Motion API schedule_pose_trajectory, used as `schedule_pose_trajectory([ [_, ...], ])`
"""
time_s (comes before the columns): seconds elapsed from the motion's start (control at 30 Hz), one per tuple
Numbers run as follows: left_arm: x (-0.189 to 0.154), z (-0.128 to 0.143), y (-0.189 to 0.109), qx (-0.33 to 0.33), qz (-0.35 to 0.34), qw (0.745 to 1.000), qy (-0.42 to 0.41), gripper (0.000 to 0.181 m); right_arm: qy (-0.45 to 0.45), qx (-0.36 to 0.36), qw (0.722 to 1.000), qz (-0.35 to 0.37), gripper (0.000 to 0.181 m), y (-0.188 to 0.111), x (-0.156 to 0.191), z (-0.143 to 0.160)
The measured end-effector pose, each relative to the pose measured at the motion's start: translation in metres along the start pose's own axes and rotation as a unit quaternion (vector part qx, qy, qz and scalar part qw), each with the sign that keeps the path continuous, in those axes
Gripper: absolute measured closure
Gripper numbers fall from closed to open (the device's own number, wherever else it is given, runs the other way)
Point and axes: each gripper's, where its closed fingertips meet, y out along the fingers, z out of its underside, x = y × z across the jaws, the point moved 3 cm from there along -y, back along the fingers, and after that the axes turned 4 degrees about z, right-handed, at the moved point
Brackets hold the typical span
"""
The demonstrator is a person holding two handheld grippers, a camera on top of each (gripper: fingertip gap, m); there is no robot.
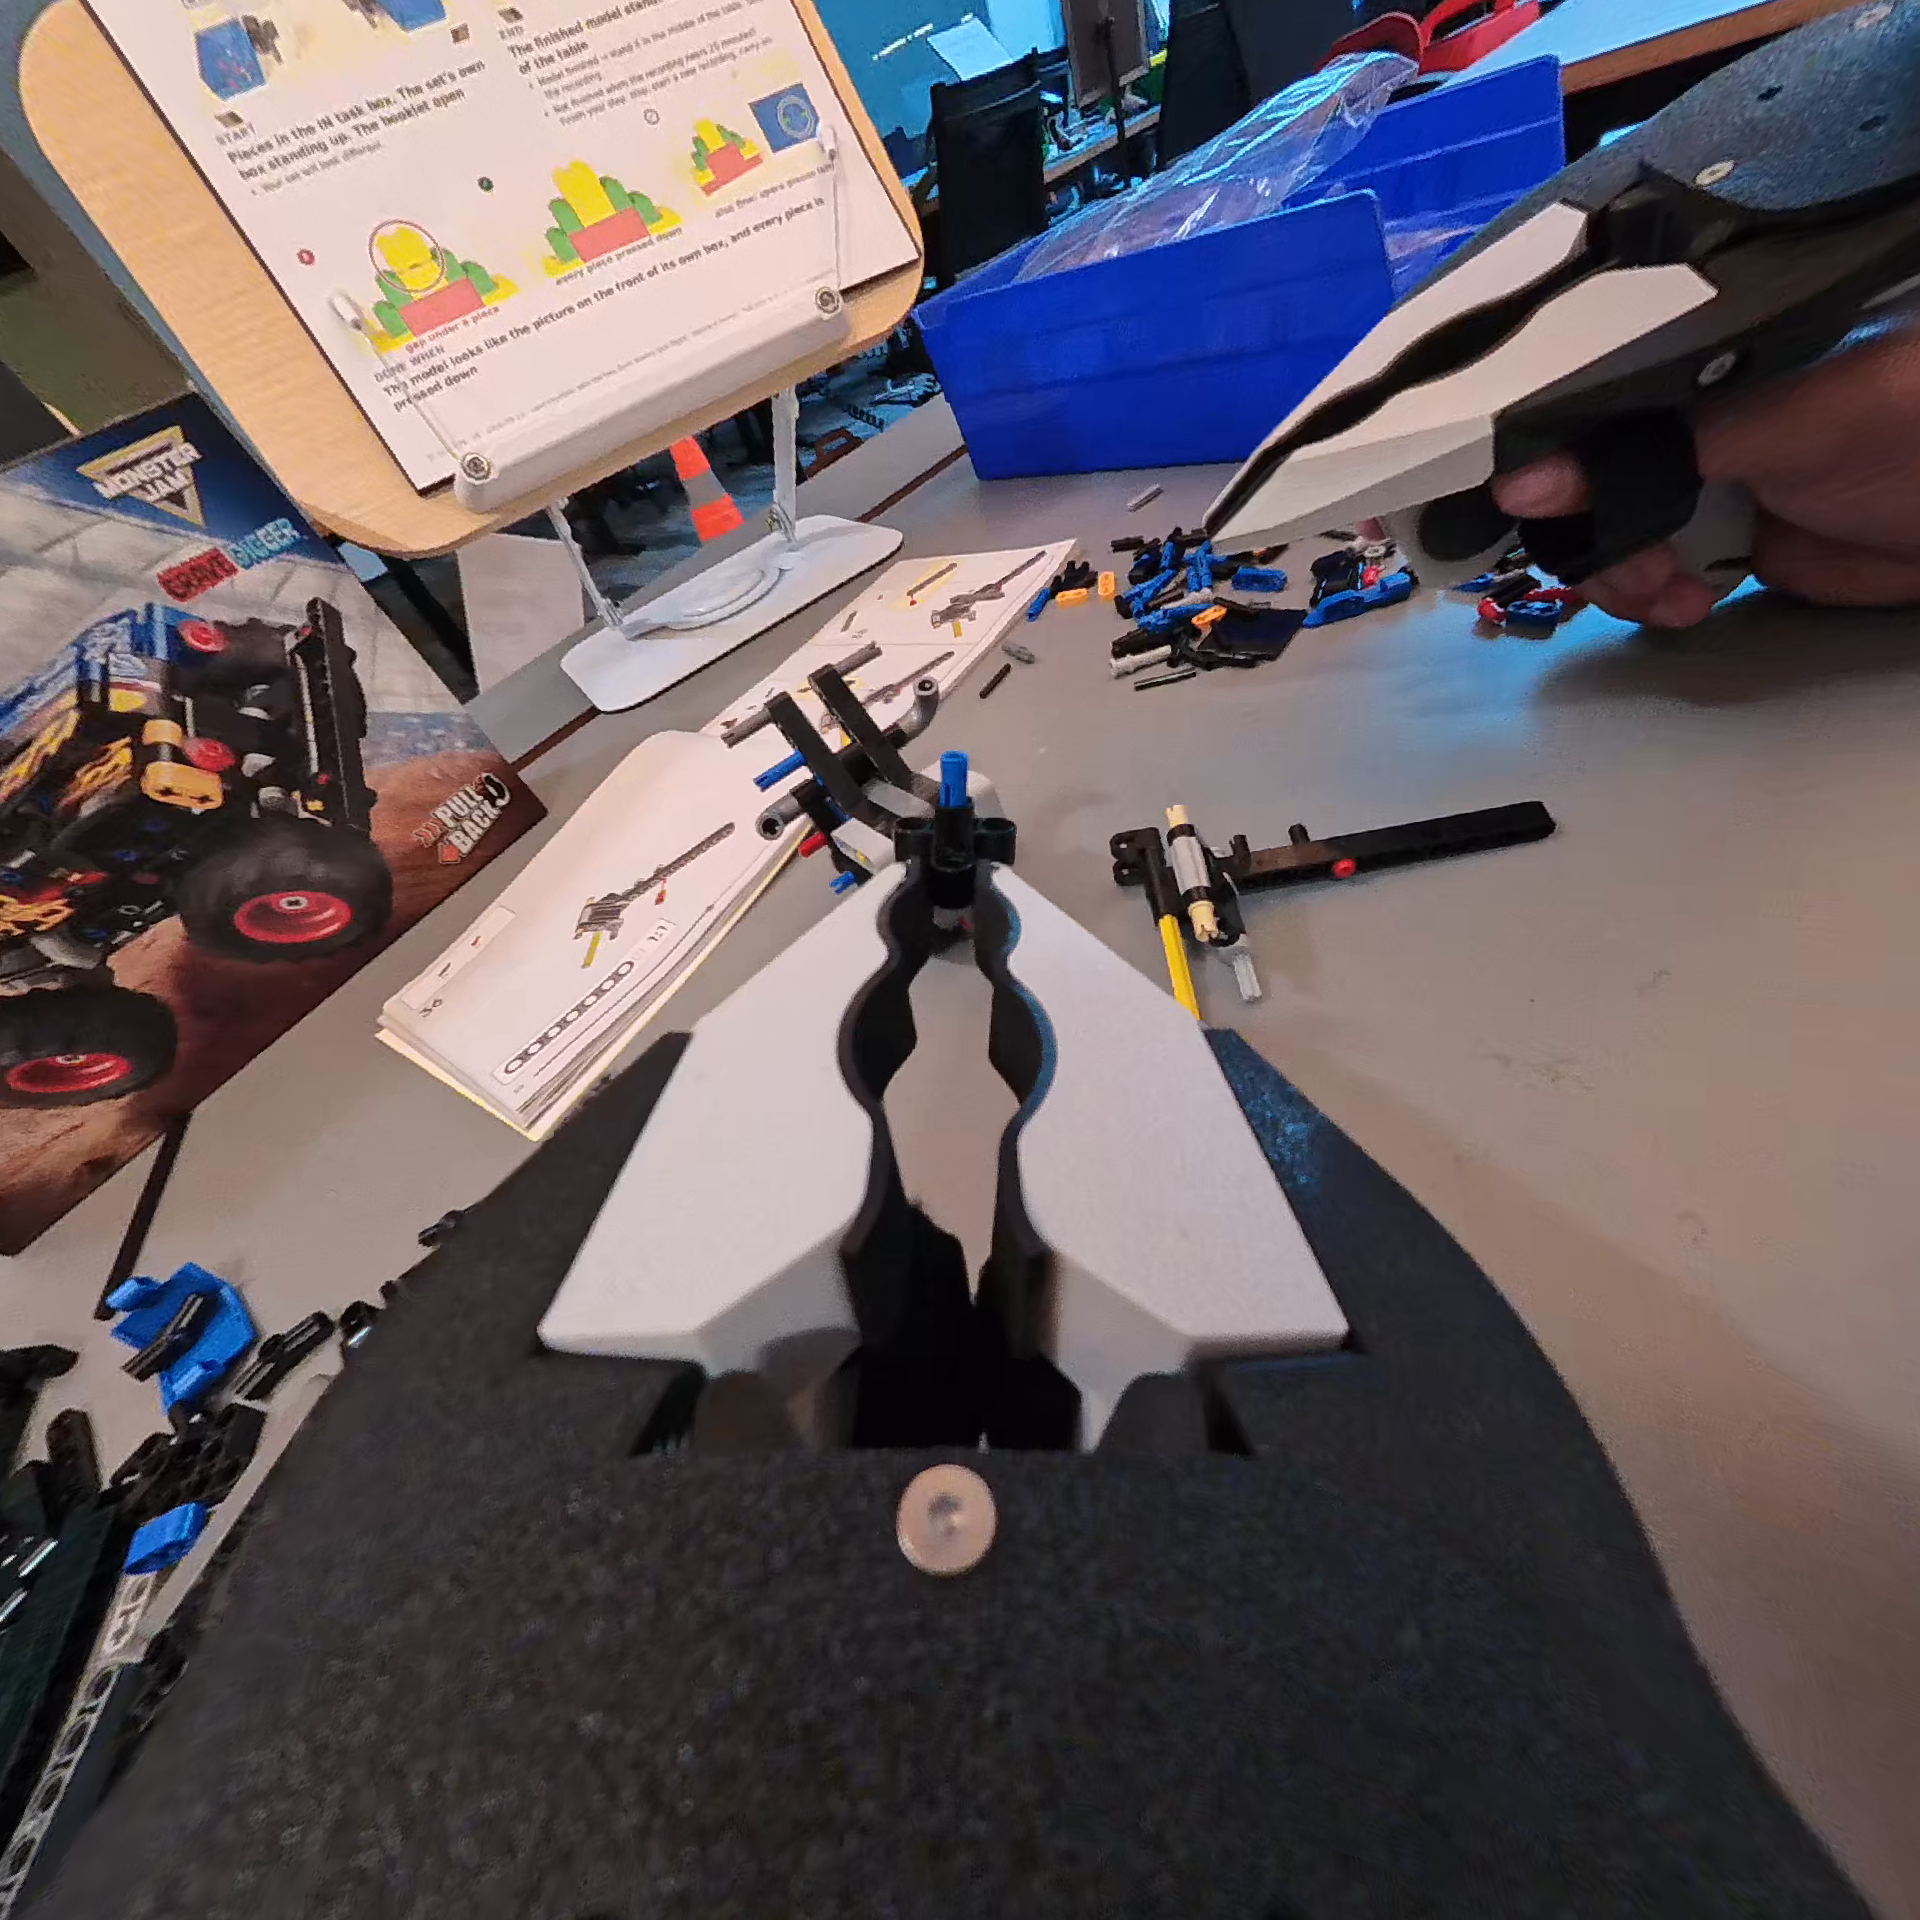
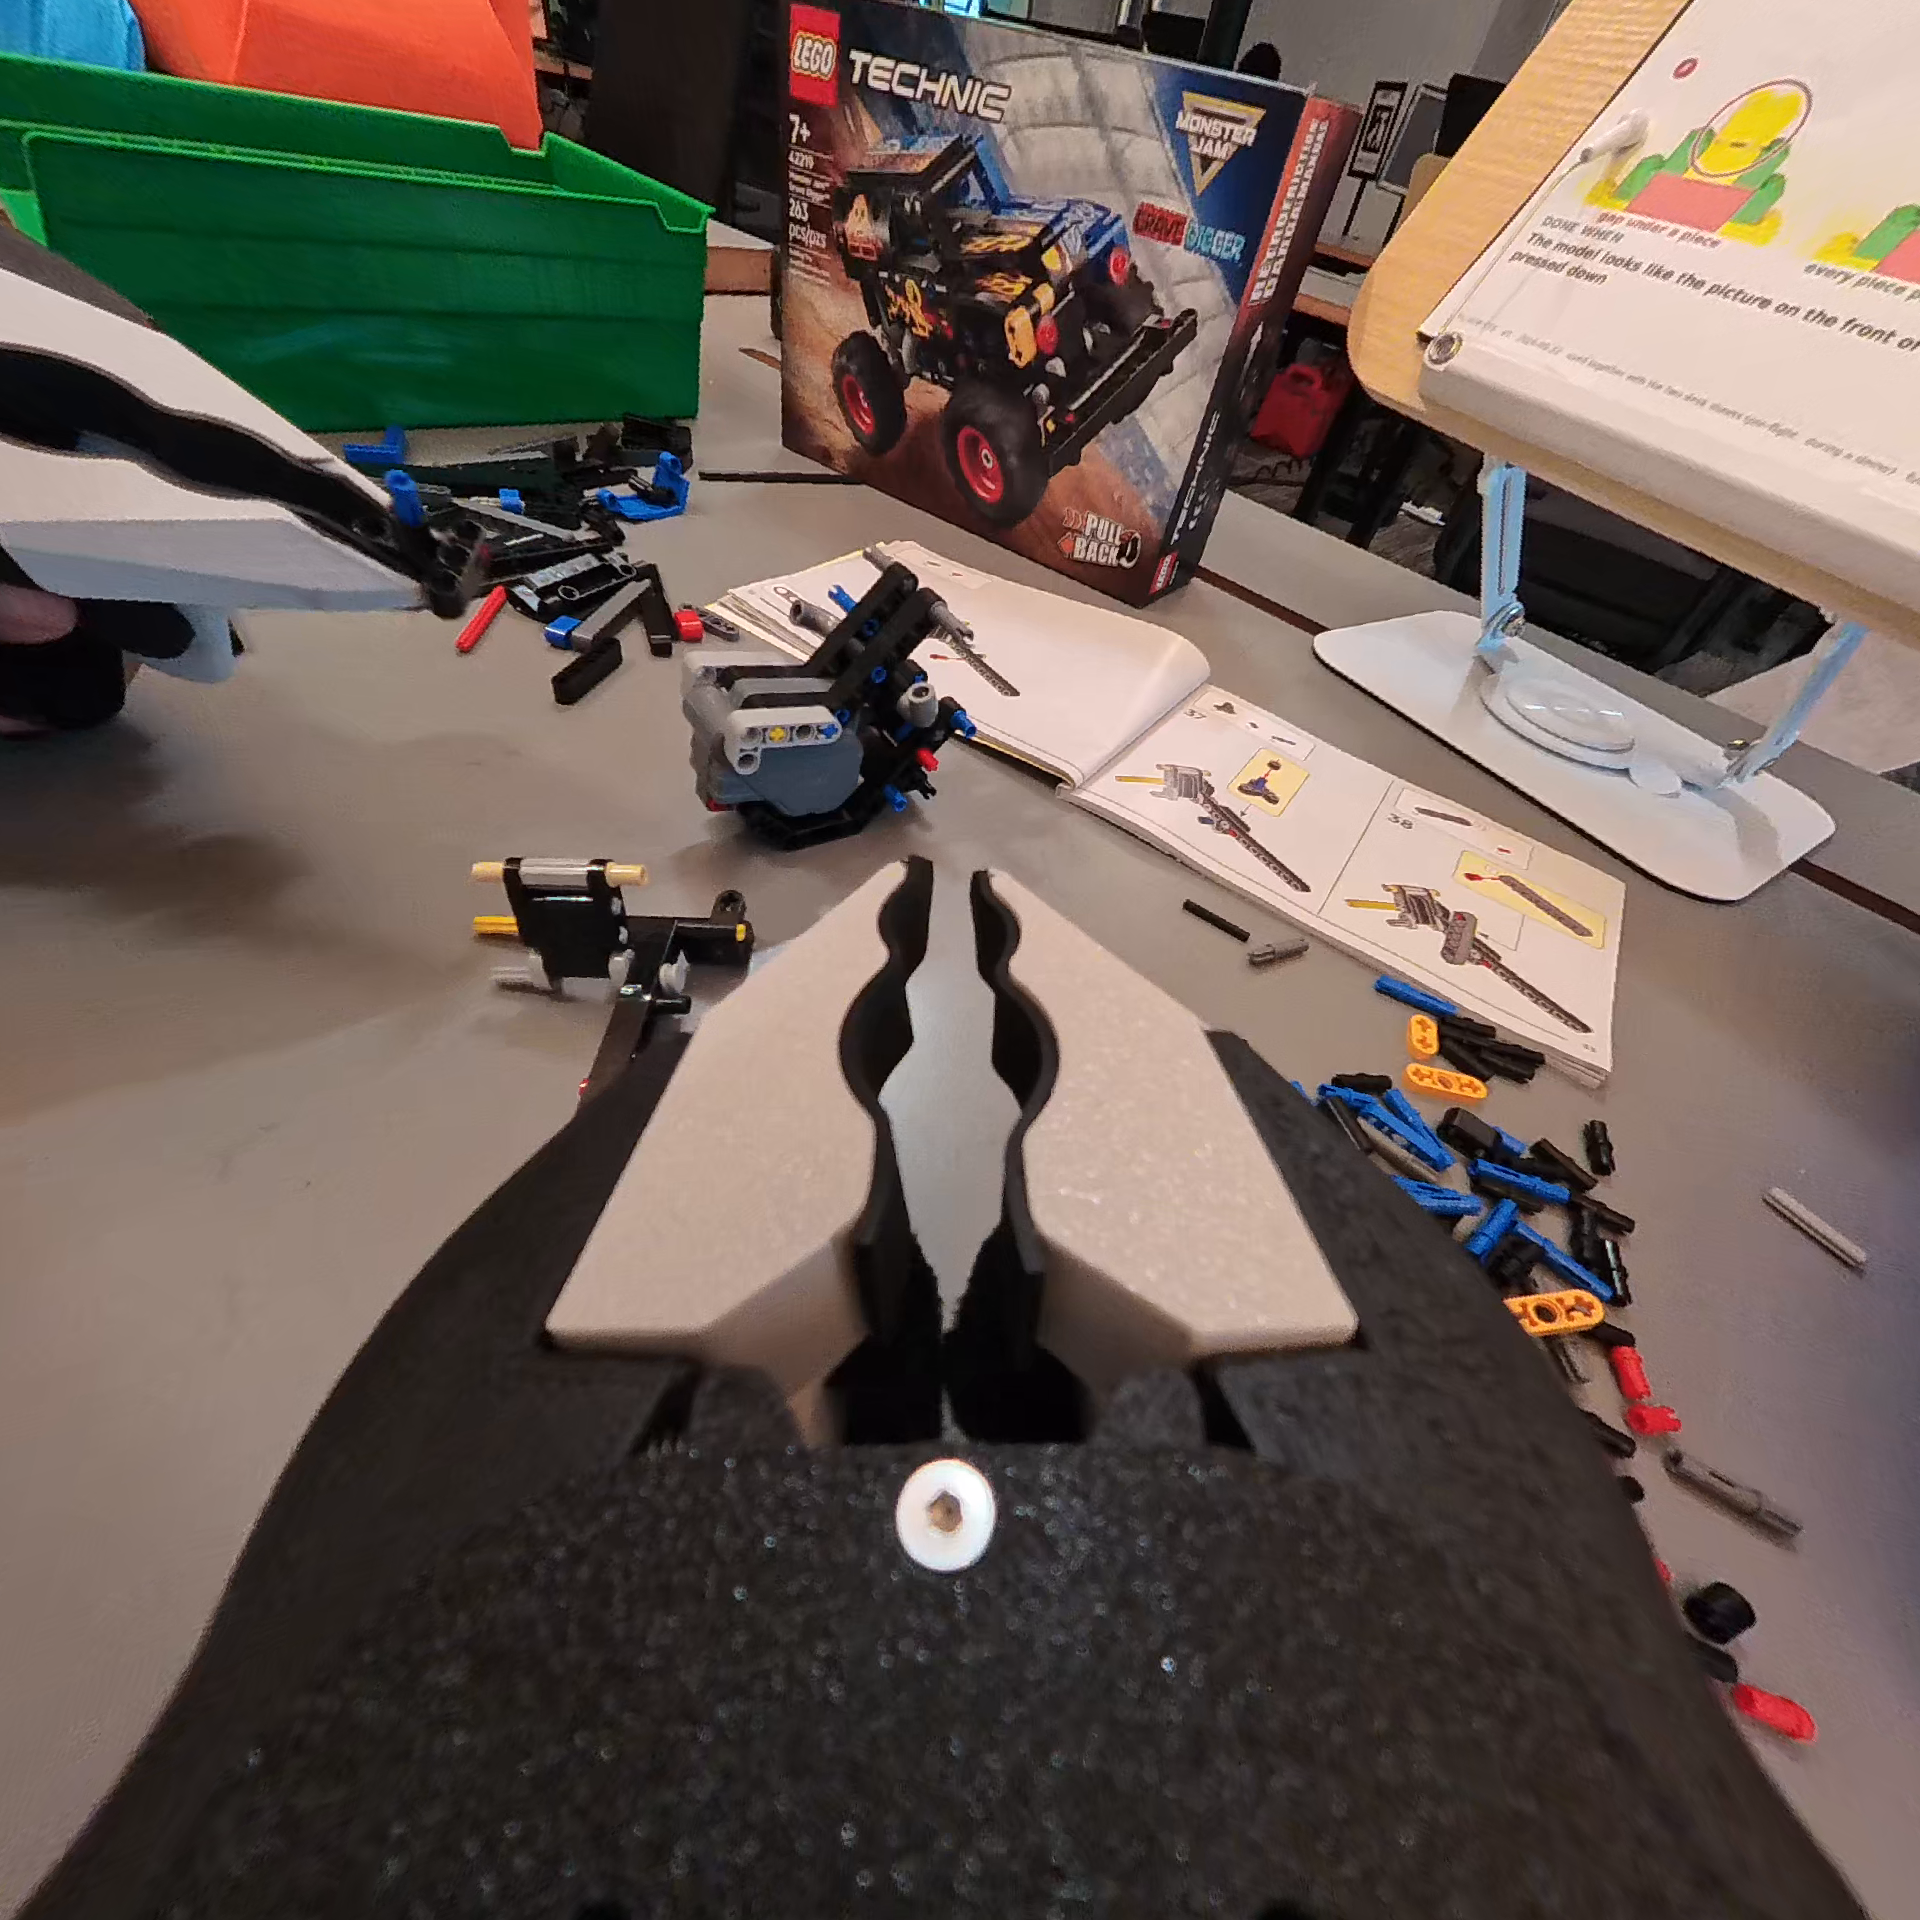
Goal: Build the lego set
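Left claw (image 1: pixel 951 868): tips clamped on a small black connector piece (image 1: pixel 954 836) with a blue pin (image 1: pixel 953 779) standing up out of it. Piece held off the tabletop (image 1: pixel 1558 1091), right at the tips. From the right wrist view the same claw (image 2: pixel 442 566) comes in from the left edge, holding its black-and-blue bit above the loose-parts pile (image 2: pixel 582 551).

Right claw (image 2: pixel 951 883): fingers slightly apart, a narrow gap showing bare tabletop between them, nothing gripped. In the left wrist view it (image 1: pixel 1221 530) hangs over the scatter of blue and black parts (image 1: pixel 1205 597) in front of the blue bin (image 1: pixel 1164 343).

Gray-and-black motor assembly (image 2: pixel 810 727) sits just ahead of the right claw's tips, partly against the open instruction booklet (image 2: pixel 1351 842). In the left wrist view it (image 1: pixel 842 779) lies directly beyond the held connector.

Long black beam sub-assembly (image 1: pixel 1330 857) with a yellow axle (image 1: pixel 1179 951) lies flat, just right of the left claw's tips, apart from them. In the right wrist view it (image 2: pixel 603 925) is just left of the right claw's tips.

Set box (image 2: pixel 1029 301) upright behind the booklet. Green bin (image 2: pixel 364 281) far left.
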Motion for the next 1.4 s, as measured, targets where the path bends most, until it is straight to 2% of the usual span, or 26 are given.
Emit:
schedule_pose_trajectory([
  [1.4, -0.0037, -0.0013, 0.0004, 0.001, -0.01, 1.0, 0.027, 0.176, -0.036, 0.023, 0.999, -0.001, 0.174, 0.0041, 0.0077, 0.0057],
])
